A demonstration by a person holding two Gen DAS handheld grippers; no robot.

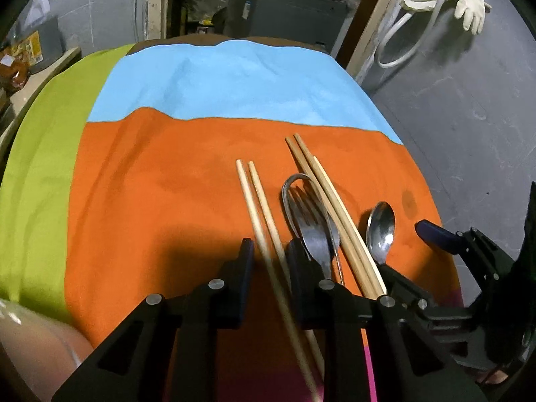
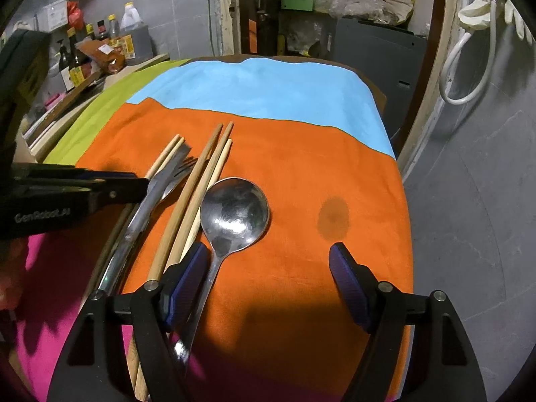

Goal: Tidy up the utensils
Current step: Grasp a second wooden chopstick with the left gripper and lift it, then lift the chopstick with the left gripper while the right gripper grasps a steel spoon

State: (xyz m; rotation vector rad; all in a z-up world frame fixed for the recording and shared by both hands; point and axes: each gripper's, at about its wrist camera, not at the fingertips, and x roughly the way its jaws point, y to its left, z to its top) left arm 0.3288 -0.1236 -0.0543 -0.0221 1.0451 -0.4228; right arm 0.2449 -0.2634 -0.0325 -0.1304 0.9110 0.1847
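Note:
Two pale chopsticks [image 1: 256, 197] lie on the orange cloth [image 1: 150, 201] and run between the narrow jaws of my left gripper [image 1: 269, 251]. Cloth still shows between the sticks, and the pads sit close beside them without squeezing. Right of them lie a fork [image 1: 311, 231], a second steel utensil, and three darker chopsticks [image 1: 328, 201]. My right gripper [image 2: 268, 261] stands wide open over the cloth. The steel spoon [image 2: 234, 211] lies with its handle just inside the left finger [image 2: 191, 268], unpressed. My left gripper [image 2: 145, 186] shows at the left edge of the right wrist view.
Blue [image 2: 268, 90], green [image 2: 110, 100] and pink [image 2: 60, 268] cloths adjoin the orange one. A dark stain [image 2: 331, 217] marks the orange cloth. The table drops to grey floor [image 2: 469, 217] on the right. Bottles [image 2: 100, 43] crowd the back left; a hose [image 2: 469, 67] hangs at the right.

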